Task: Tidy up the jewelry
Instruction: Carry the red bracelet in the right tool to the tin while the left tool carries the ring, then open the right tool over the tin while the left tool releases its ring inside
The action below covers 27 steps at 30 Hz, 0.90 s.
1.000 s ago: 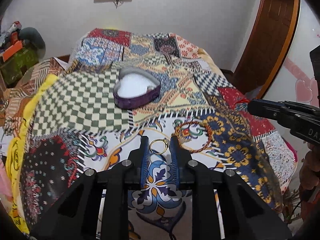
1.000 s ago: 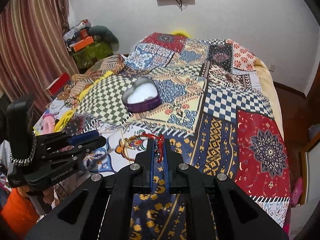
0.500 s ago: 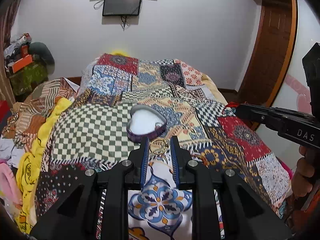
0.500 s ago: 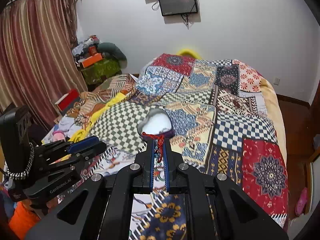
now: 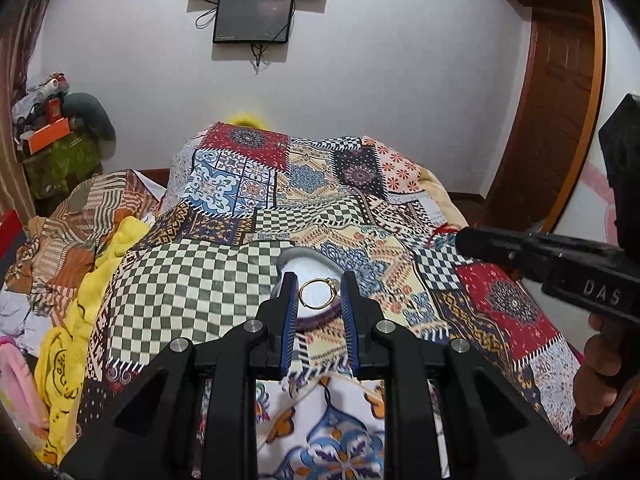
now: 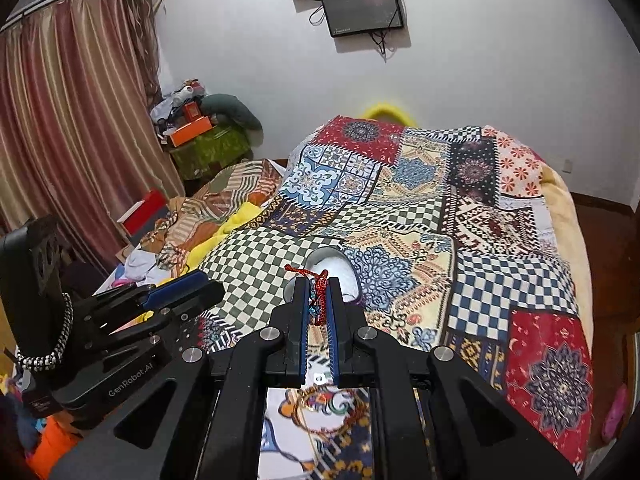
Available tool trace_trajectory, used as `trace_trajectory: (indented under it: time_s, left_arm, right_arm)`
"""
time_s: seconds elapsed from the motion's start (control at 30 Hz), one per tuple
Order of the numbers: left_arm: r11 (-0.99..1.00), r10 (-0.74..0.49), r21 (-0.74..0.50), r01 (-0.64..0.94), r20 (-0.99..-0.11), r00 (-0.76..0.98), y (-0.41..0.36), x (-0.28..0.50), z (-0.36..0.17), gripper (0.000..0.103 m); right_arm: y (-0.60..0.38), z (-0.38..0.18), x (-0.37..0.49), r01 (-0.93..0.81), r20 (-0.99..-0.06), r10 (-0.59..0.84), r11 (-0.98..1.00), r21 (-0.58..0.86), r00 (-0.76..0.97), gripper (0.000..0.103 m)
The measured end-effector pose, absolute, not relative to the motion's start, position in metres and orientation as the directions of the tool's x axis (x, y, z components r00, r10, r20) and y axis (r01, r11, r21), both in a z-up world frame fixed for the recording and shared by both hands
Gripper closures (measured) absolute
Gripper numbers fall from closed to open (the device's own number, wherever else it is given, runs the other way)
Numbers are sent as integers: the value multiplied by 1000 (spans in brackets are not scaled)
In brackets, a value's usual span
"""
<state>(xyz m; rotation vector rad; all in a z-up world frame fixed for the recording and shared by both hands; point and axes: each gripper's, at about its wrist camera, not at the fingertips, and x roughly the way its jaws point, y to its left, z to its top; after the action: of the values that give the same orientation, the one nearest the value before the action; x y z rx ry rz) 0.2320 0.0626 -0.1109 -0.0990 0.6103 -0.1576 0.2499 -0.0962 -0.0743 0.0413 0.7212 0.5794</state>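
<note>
My left gripper (image 5: 319, 292) is shut on a thin gold ring (image 5: 317, 294) and holds it in the air over the heart-shaped purple box (image 5: 304, 268) with a white lining on the bed. My right gripper (image 6: 317, 296) is shut on a red cord bracelet (image 6: 318, 286), also raised above the same box (image 6: 344, 276). The right gripper shows at the right of the left wrist view (image 5: 460, 238) with the red cord (image 5: 442, 232) at its tip. The left gripper shows at the left of the right wrist view (image 6: 208, 286).
A patchwork bedspread (image 5: 340, 200) covers the bed. A beaded necklace (image 6: 340, 426) lies on it below the right gripper. Crumpled clothes (image 5: 80, 240) lie left of the bed, with a curtain (image 6: 72, 140) and cluttered boxes (image 6: 192, 128). A wooden door (image 5: 552, 100) stands right.
Both grippers have lifted off the bedspread with their jewelry and moved forward toward the heart-shaped box, which now sits right behind the fingertips in both views.
</note>
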Motion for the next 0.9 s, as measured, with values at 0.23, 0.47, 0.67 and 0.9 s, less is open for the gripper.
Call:
trace_trajectory:
  time_s: [0.23, 0.47, 0.67, 0.9]
  left_arm:
    - [981, -178, -163, 101, -581, 794, 73, 263, -124, 83]
    - [978, -195, -184, 100, -619, 761, 80, 293, -145, 83]
    - [974, -216, -201, 108, -660, 720, 82, 314, -165, 83]
    - [972, -231, -195, 132, -692, 683, 75, 327, -181, 83]
  right_arm:
    - [-78, -84, 275, -499, -635, 510, 839, 217, 581, 96]
    - [-61, -99, 304, -510, -678, 503, 833, 214, 537, 96]
    - [-52, -115, 327, -513, -720, 489, 831, 213, 492, 96]
    - [-41, -136, 348, -521, -770, 479, 823, 227, 422, 96]
